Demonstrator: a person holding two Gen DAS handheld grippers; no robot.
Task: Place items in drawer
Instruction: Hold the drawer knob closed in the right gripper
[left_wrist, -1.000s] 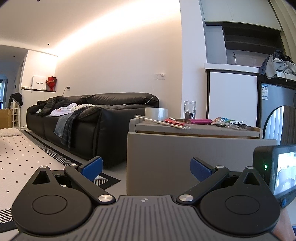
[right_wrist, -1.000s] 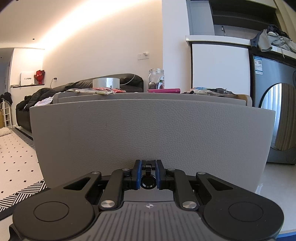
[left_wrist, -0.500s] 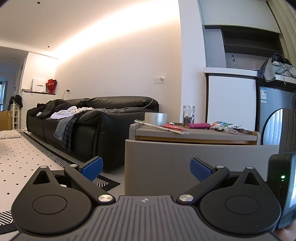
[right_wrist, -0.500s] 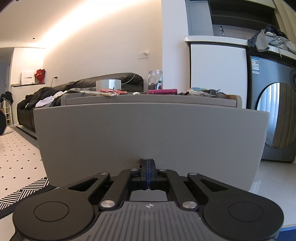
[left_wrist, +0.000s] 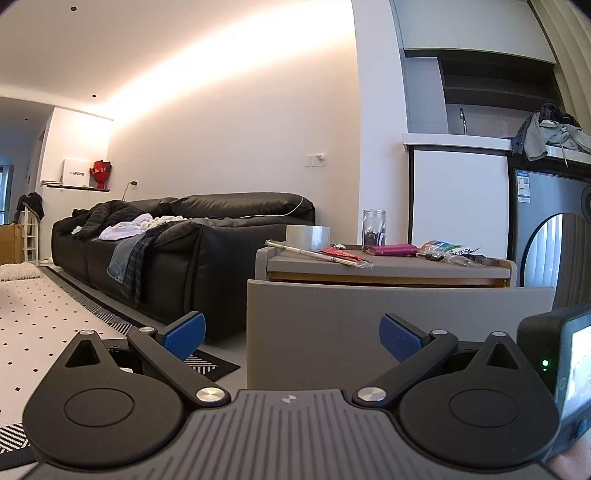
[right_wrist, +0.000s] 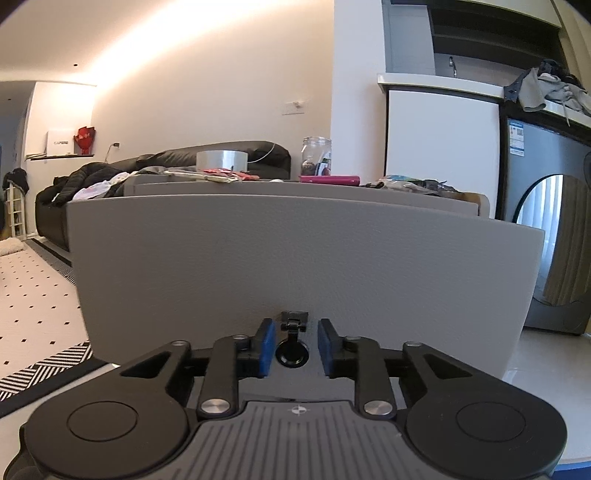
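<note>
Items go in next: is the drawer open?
Open: the drawer front stands forward of the cabinet, a gap showing behind it.

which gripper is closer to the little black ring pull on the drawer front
Right. The right gripper has the ring pull between its open fingers; the left gripper hangs open further back from the drawer front.

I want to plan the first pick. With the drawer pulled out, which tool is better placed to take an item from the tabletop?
Probably the left tool: its jaws are wide open and its camera sees the tabletop. The right tool sits low, facing the drawer front at its knob.
</note>
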